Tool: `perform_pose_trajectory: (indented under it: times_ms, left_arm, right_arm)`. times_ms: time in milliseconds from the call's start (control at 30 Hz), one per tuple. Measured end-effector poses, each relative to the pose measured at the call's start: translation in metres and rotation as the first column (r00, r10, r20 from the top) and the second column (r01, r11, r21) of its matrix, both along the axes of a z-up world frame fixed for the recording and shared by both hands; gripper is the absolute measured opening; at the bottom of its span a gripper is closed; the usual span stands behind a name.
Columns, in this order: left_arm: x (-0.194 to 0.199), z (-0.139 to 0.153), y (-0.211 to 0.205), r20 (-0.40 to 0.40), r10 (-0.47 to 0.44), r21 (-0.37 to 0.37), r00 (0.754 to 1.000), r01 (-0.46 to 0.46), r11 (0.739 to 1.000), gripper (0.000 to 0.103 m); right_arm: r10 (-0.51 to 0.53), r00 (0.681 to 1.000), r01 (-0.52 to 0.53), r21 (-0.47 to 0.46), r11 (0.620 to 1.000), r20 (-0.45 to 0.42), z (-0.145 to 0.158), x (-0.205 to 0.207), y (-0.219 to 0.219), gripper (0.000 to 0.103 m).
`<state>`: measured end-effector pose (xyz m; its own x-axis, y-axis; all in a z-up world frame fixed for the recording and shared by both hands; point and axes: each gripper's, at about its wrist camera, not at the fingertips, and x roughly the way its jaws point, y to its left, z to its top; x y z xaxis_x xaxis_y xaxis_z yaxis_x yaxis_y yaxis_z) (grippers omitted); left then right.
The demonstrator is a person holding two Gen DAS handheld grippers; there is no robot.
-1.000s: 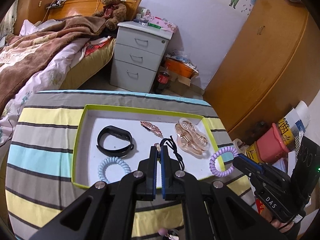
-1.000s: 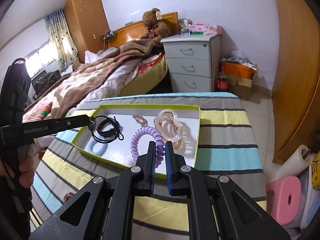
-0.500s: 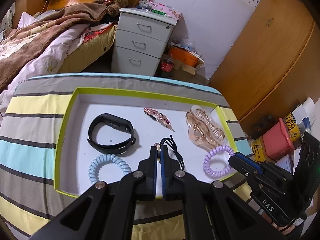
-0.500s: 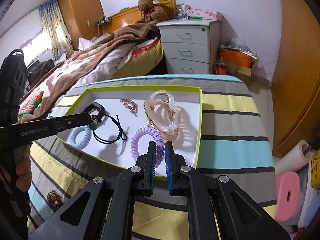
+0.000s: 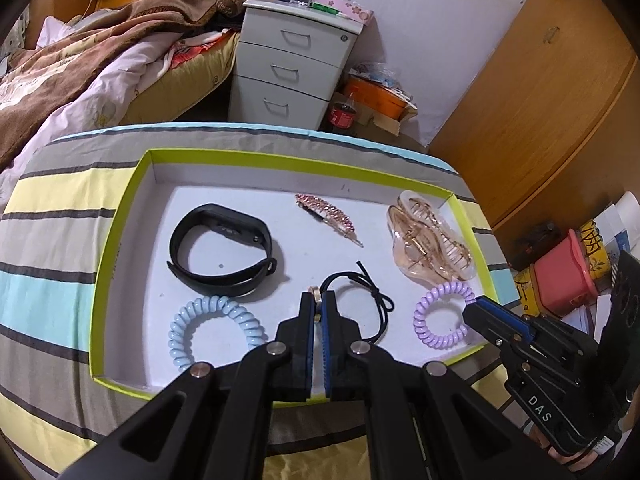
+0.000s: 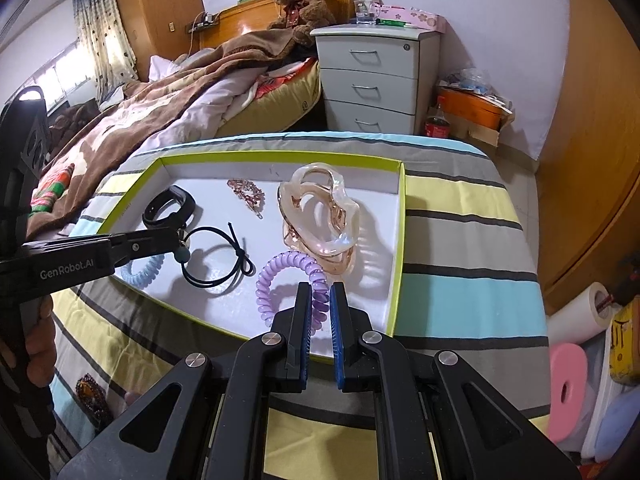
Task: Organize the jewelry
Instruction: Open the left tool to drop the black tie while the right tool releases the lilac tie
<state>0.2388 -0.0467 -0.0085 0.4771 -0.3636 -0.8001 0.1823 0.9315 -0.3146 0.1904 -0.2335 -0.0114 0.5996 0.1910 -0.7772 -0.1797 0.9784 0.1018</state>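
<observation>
A green-rimmed white tray (image 5: 120, 216) lies on the striped cloth. In it are a black wristband (image 5: 220, 248), a blue coil hair tie (image 5: 216, 328), a pink sparkly clip (image 5: 328, 216) and a clear amber claw clip (image 5: 428, 240). My left gripper (image 5: 318, 300) is shut on the gold charm of a black elastic hair tie (image 5: 372, 296), low over the tray floor. My right gripper (image 6: 320, 292) is shut on a purple coil hair tie (image 6: 288, 280) at the tray's near right corner; it also shows in the left wrist view (image 5: 444, 316).
A bed with a brown blanket (image 6: 160, 92) lies behind the table on the left. A white drawer unit (image 6: 376, 80) stands behind. A wooden wardrobe (image 6: 600, 120) is at the right. Pink stools and boxes (image 6: 568, 380) crowd the floor at the right.
Both grippers have come down and forward over the tray with their hair ties. The purple coil now rests low in the tray's right corner and the black elastic lies on the tray floor.
</observation>
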Motion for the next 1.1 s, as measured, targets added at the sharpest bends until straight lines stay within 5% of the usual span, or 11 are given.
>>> perform_pose_trajectory:
  times_ms: [700, 867, 1100]
  left_arm:
    - [0.0010, -0.0032, -0.0005, -0.019, 0.007, 0.006, 1.000, -0.007, 1.000, 0.006]
    - [-0.0003, -0.0031, 0.0003, -0.017, 0.007, -0.002, 1.000, -0.007, 1.000, 0.026]
    - [-0.0054, 0.0030, 0.0015, -0.002, 0.011, -0.002, 1.000, -0.011, 1.000, 0.034]
  right_arm:
    - [-0.026, 1.000, 0.026, -0.009, 1.000, -0.008, 0.0009, 0.0030, -0.0024, 0.012]
    - [-0.028, 1.000, 0.028, -0.006, 1.000, -0.010, 0.0015, 0.0023, -0.0038, 0.015]
    - [-0.036, 0.999, 0.036, 0.009, 0.999, 0.007, 0.0065, -0.0041, -0.0033, 0.016]
